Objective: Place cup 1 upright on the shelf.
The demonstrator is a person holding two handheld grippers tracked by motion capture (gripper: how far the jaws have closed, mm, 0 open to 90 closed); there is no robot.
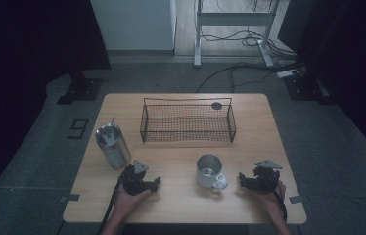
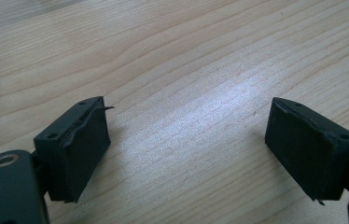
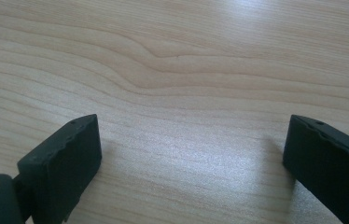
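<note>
Metal mug and steel tumbler on my table, both standing free.

From the high view I see the mug upright near the front edge of the wooden table, roughly midway between my two hands. It is silvery, open at the top, its inside bare, and its white handle points toward the front right. The tumbler stands well to its left, near the table's left edge. It is a taller brushed-steel cylinder that looks slightly tilted from up here, with a lidded top and a thin straw or stick poking up. Nothing touches either one.
</note>
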